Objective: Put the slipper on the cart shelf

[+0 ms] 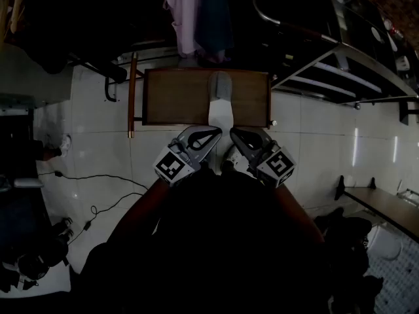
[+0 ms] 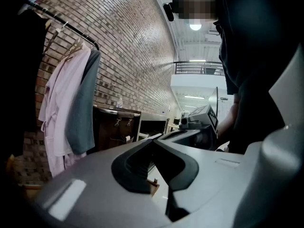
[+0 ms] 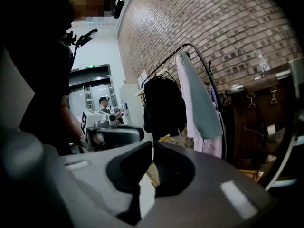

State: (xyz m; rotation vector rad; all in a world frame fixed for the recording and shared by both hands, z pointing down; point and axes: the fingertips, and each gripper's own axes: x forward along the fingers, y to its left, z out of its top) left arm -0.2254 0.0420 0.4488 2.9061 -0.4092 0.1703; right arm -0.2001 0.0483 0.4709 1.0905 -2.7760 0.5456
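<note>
A grey-and-white slipper (image 1: 220, 99) lies lengthwise on a brown, wood-framed board (image 1: 170, 97) on the floor ahead of me. Both grippers hover side by side just in front of the board's near edge, tips pointing towards the slipper's heel. My left gripper (image 1: 218, 131) (image 2: 153, 140) has its jaws shut tip to tip with nothing between them. My right gripper (image 1: 232, 132) (image 3: 152, 145) is likewise shut and empty. Neither touches the slipper. Neither gripper view shows the slipper.
A metal cart with shelves (image 1: 340, 67) stands at the right rear. Robes hang on a clothes rail (image 1: 196, 18) (image 2: 66, 103) (image 3: 194, 103) behind the board, before a brick wall. Cables (image 1: 91, 195) trail over the white tiles at left. A low bench (image 1: 383, 208) sits at right.
</note>
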